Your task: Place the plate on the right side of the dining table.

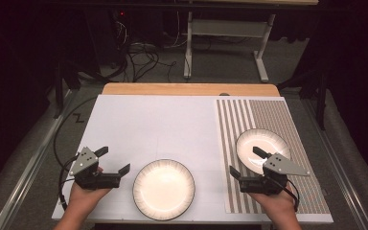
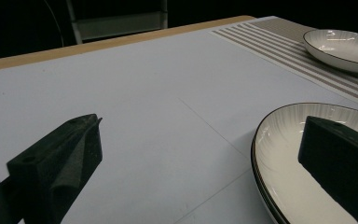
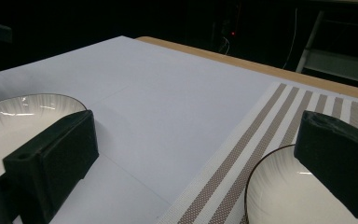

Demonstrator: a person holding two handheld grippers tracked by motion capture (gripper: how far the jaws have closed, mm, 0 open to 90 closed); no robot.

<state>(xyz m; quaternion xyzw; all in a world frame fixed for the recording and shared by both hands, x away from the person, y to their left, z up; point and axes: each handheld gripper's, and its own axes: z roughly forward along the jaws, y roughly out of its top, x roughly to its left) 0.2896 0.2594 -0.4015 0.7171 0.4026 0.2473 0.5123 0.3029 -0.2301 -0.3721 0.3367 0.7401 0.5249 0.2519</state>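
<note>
White, dark-rimmed bowl (image 1: 262, 149) sits on the striped placemat (image 1: 297, 129) at table right; a larger plate (image 1: 164, 189) of the same style rests on the white board (image 1: 153, 124) near the front edge. Right gripper (image 1: 245, 162) hovers at the bowl's near rim, jaws wide apart, gripping nothing. Left gripper (image 1: 112, 159) sits just left of the plate, jaws likewise spread and empty.
</note>
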